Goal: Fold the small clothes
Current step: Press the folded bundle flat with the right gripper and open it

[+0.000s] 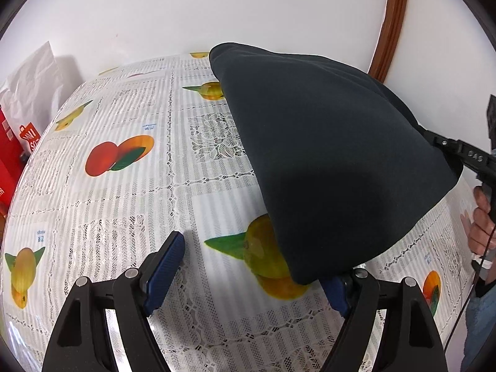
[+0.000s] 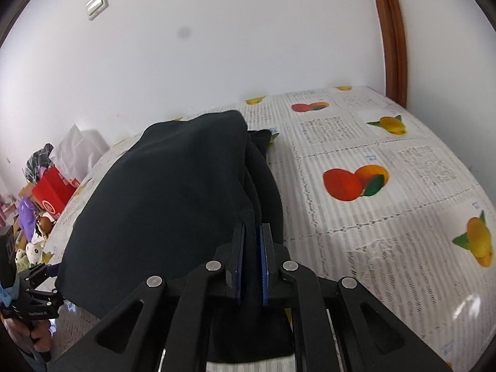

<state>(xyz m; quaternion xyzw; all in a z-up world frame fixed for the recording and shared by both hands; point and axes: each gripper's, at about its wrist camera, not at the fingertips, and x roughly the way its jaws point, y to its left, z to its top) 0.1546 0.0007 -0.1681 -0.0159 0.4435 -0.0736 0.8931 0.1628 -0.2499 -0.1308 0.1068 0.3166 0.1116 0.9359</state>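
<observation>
Bare tablecloth point(image 1: 130, 204) left of draped dark garment point(image 1: 334, 161).

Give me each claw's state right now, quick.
Left claw: open, holding nothing; the dark, soft fabric garment drapes over one fingertip.
Right claw: shut on the garment's edge.

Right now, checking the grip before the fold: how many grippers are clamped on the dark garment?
1. The right gripper is shut on the dark garment at its right edge. The left gripper stands open at the near corner, pads not pressing.
</observation>
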